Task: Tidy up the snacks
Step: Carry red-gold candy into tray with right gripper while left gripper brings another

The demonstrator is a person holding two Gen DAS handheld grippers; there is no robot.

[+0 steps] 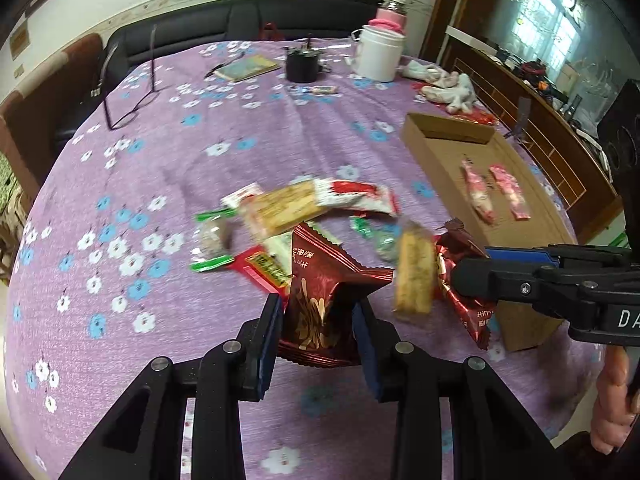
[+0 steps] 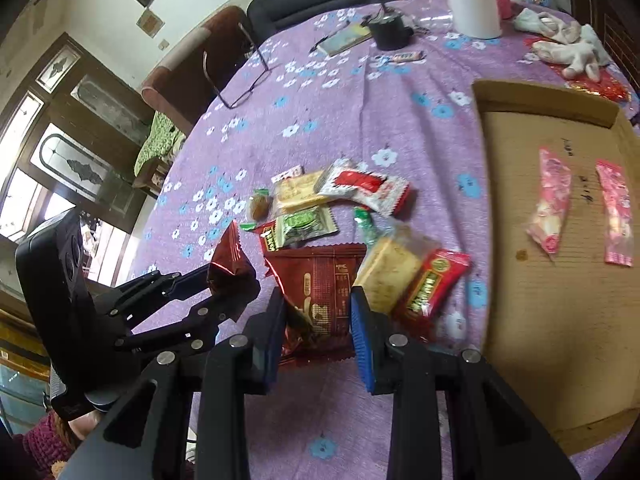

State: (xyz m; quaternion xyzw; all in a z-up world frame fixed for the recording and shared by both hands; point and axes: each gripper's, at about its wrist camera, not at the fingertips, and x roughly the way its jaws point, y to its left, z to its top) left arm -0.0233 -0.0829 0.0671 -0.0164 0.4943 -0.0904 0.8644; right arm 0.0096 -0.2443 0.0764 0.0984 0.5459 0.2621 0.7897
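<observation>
My left gripper (image 1: 318, 308) is shut on a dark red snack packet (image 1: 320, 300), held above the purple flowered tablecloth (image 1: 160, 168). The right wrist view shows that left gripper (image 2: 232, 288) and its packet (image 2: 230, 260) at the left. My right gripper (image 2: 318, 300) is shut on a second dark red packet (image 2: 320, 292). It enters the left wrist view from the right as right gripper (image 1: 468, 276). A yellow cake packet (image 2: 390, 272) touches its right finger; I cannot tell if it is lifted. Loose snacks (image 2: 352, 184) lie beyond. An open cardboard box (image 2: 540, 320) holds two pink packets (image 2: 550, 204).
At the far side stand a white jar (image 1: 378, 56), a black cup (image 1: 302, 66) and a book (image 1: 246, 68). Glasses (image 1: 132, 92) lie far left and white gloves (image 1: 444, 84) behind the box. A person's hand (image 1: 612, 392) grips the right handle.
</observation>
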